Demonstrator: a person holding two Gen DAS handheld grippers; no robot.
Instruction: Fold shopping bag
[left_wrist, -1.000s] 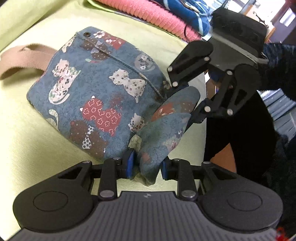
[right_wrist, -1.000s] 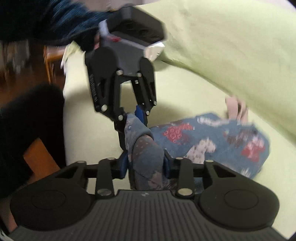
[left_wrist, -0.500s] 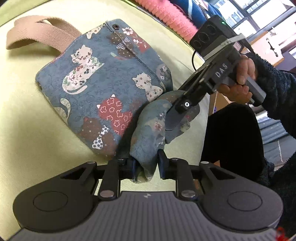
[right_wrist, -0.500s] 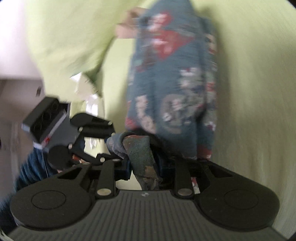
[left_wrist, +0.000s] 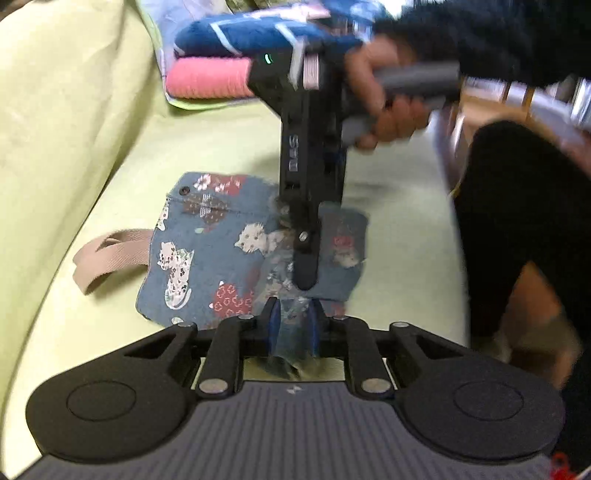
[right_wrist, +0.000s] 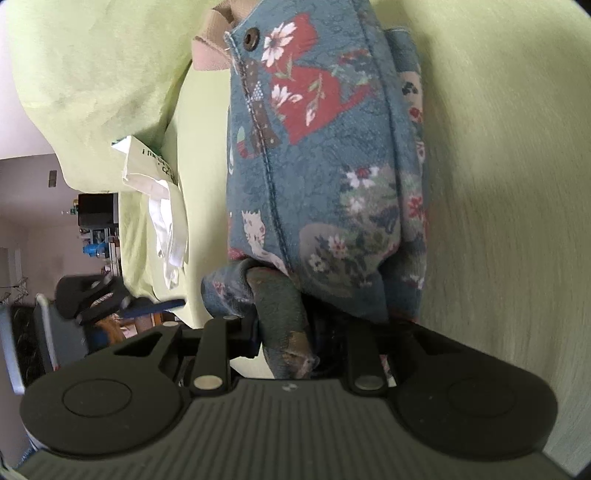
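Observation:
A blue cat-print shopping bag lies on the yellow-green sofa seat, its tan handle trailing to the left. My left gripper has a bunched corner of the bag between its blue pads, and its jaws are closing on it. Just beyond, a hand holds my right gripper pointing down onto the bag's folded-over right part. In the right wrist view the bag fills the middle, with a snap by its handle. The right gripper is shut on a thick fabric fold that hides its right finger.
Folded pink and blue textiles are stacked at the far end of the seat. The sofa back rises on the left. A white crumpled bag lies against the cushion. The person's dark leg stands at the seat's right edge.
The right gripper has rolled over and come down onto the bag with its fold. My left gripper has shifted along the bag, still holding its corner, and its jaws have narrowed.

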